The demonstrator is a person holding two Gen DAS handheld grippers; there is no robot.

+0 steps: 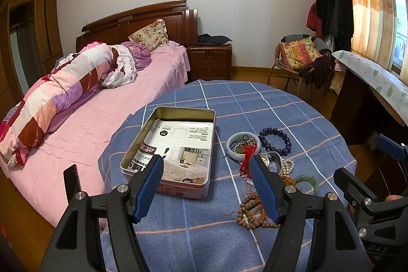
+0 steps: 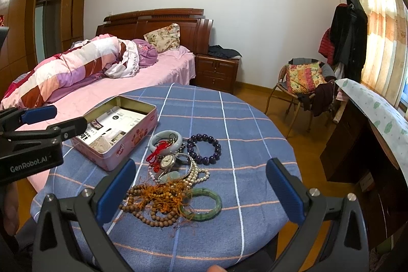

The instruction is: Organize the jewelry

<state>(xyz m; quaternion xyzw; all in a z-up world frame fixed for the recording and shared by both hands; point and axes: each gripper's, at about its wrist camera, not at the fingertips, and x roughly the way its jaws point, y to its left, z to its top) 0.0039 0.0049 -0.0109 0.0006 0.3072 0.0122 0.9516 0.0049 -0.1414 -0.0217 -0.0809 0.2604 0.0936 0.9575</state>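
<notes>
A: Where's the jewelry?
B: Heaped on the worktop (image 2: 255,119), just right of the tin (image 1: 178,119). The right tool (image 2: 201,185) hangs over the wooden beads (image 2: 150,208) and green bangle (image 2: 204,203), fingers spread wide, gripping nothing.
A: And the left tool (image 1: 206,176)?
B: Wide open too, empty, between the tin's near corner and the heap
</notes>
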